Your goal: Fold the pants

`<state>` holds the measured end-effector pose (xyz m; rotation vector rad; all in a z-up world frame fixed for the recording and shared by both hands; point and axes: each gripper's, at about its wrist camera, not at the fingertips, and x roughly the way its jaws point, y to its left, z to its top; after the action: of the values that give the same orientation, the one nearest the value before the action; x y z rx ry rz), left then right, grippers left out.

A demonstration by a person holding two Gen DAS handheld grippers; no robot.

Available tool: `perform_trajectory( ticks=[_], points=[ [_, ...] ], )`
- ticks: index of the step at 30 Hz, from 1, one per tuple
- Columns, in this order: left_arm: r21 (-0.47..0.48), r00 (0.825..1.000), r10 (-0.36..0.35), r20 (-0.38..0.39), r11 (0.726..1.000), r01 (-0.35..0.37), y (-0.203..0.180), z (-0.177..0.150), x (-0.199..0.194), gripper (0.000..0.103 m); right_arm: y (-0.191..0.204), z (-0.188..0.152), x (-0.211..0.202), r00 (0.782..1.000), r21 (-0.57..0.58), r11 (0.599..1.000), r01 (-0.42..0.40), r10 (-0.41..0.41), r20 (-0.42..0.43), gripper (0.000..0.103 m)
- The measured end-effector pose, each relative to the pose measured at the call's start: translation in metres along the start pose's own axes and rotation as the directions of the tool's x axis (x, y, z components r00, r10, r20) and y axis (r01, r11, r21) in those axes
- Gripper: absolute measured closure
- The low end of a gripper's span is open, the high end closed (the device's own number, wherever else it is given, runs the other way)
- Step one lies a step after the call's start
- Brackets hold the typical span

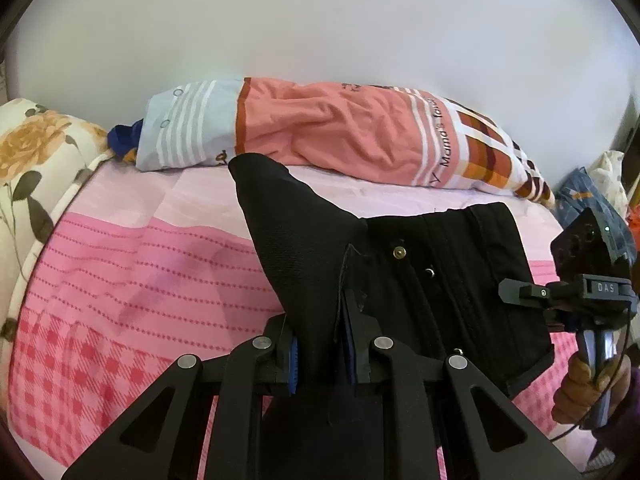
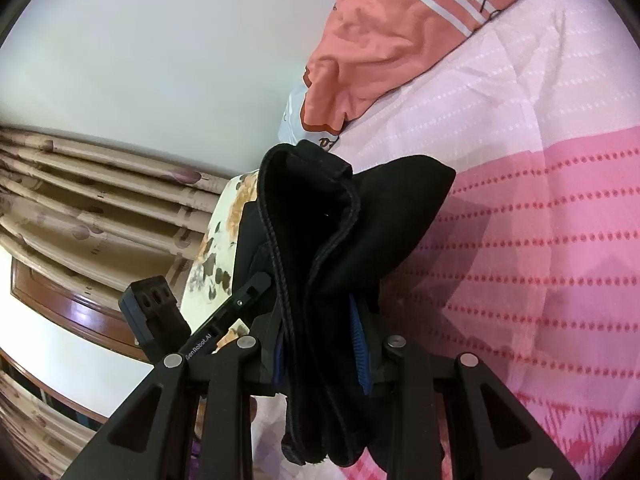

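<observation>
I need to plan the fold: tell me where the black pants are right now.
The black pants are lifted over the pink bedsheet, pinched in both the left gripper and right gripper, just before the orange pillow.

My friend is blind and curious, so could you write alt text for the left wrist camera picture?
The left gripper is shut on a fold of black pants, lifting it above a pink bed cover. A salmon and striped pillow lies behind; the right gripper meets the pants' right edge.
</observation>
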<state>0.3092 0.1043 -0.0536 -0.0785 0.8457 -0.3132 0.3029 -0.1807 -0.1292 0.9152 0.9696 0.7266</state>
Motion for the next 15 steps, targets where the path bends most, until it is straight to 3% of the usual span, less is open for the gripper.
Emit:
perform_trajectory(
  ticks=[8, 10, 12, 15],
  points=[
    [-0.041, 0.999, 0.027, -0.03, 0.999, -0.029, 0.023, -0.01, 0.027, 0.082, -0.023, 0.003, 0.002, 0.997, 0.0, 0.997, 0.082, -0.082, 0.007, 0.076],
    [-0.059, 0.999, 0.038, -0.026, 0.997, -0.04, 0.029, -0.013, 0.03, 0.072, -0.031, 0.001, -0.001, 0.993, 0.008, 0.993, 0.116, -0.116, 0.006, 0.076],
    [-0.066, 0.993, 0.115, -0.02, 0.991, -0.116, 0.032, -0.016, 0.032, 0.045, -0.035, -0.001, -0.005, 0.992, 0.017, 0.992, 0.123, -0.123, 0.016, 0.07],
    [-0.075, 0.988, 0.152, -0.001, 0.986, -0.152, 0.036, -0.02, 0.029, 0.035, -0.027, -0.002, -0.006, 0.983, -0.026, 0.982, 0.185, -0.184, 0.027, 0.066]
  ],
)
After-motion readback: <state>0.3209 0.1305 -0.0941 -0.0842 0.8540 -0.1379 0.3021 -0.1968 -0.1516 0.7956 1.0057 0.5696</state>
